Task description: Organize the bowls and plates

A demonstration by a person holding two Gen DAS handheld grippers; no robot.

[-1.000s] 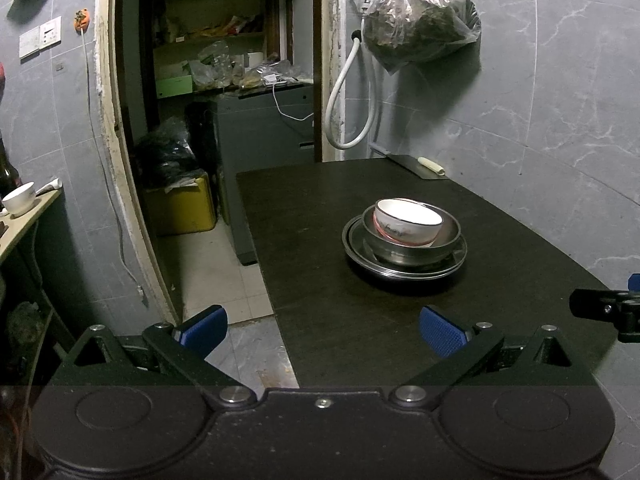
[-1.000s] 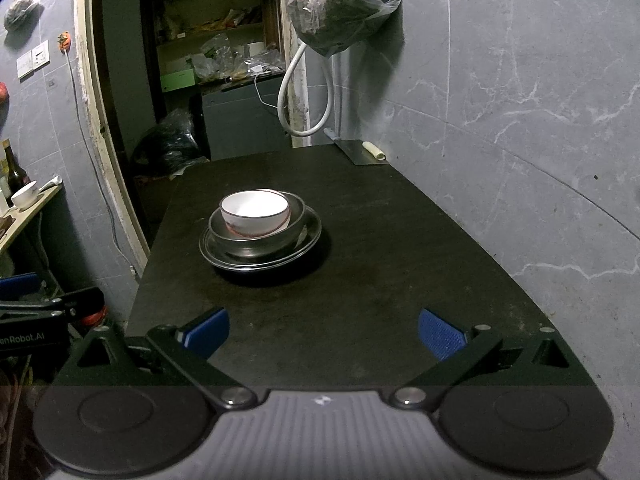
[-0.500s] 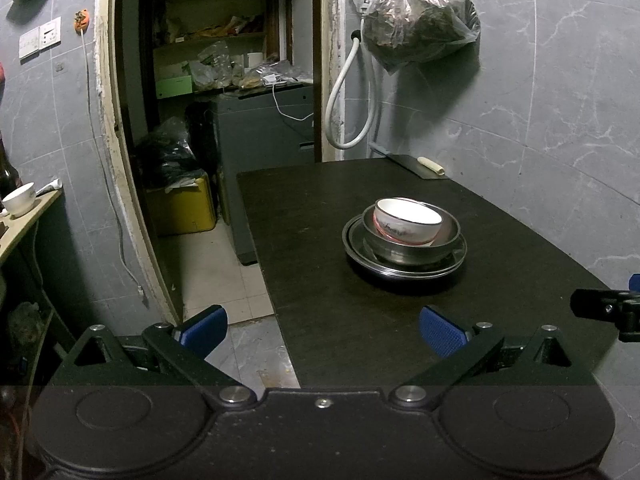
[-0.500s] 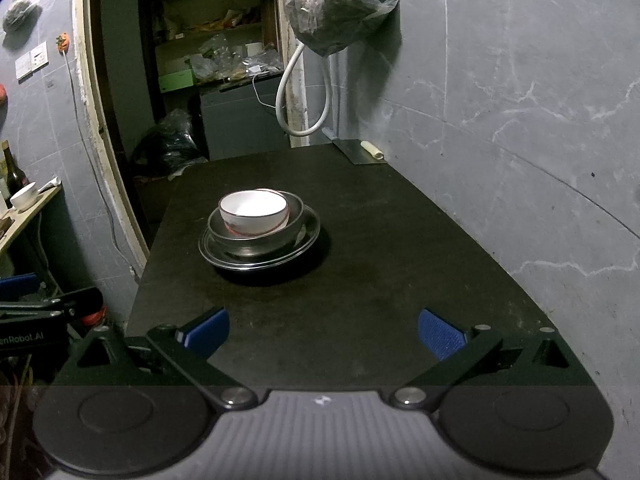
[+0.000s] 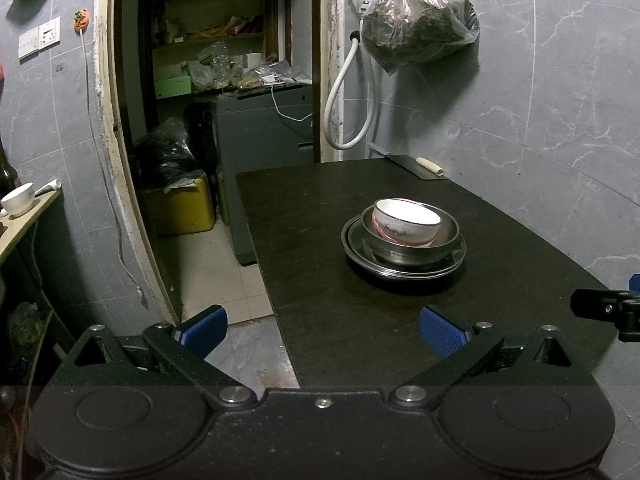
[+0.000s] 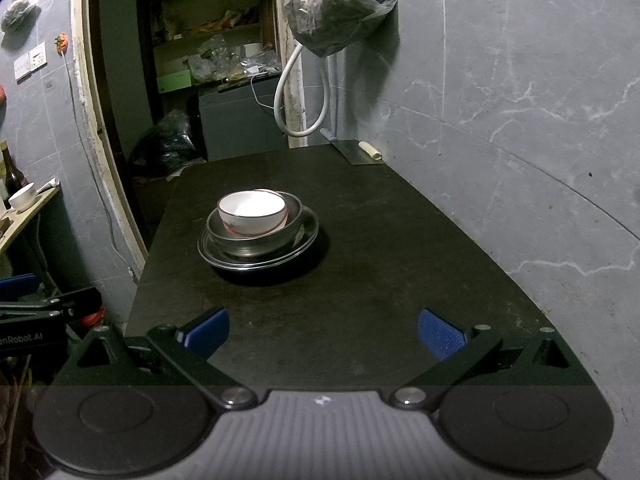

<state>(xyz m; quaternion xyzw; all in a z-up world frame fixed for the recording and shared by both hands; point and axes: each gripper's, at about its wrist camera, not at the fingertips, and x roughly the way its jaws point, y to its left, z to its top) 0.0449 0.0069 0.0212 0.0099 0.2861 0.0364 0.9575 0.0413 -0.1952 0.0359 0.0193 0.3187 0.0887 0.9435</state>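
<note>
Almost nothing has moved since the earlier frames: both grippers hold nearly the same station at the near end of the bench (image 6: 400, 216), and the stack of dishes lies where it did.

Left gripper (image 5: 320, 326): jaws wide apart, nothing between the blue pads (image 5: 440, 336). It sits over the bench's near left corner, one finger above the tiled floor (image 5: 224, 276).

Right gripper (image 6: 322, 330): jaws wide apart, empty, both fingers above the bench surface.

Stack: a white ceramic bowl (image 6: 253, 213) with a dark rim line sits inside a steel bowl (image 6: 294, 224), which sits on a steel plate (image 6: 308, 238). All three are nested upright near the middle of the bench, well apart from both grippers. In the left wrist view the white bowl (image 5: 407, 222) leans slightly within the steel bowl (image 5: 450, 236).

A flat metal blade with a pale handle (image 6: 370, 151) lies at the far right corner of the bench, against the grey wall (image 6: 520, 100).
</note>
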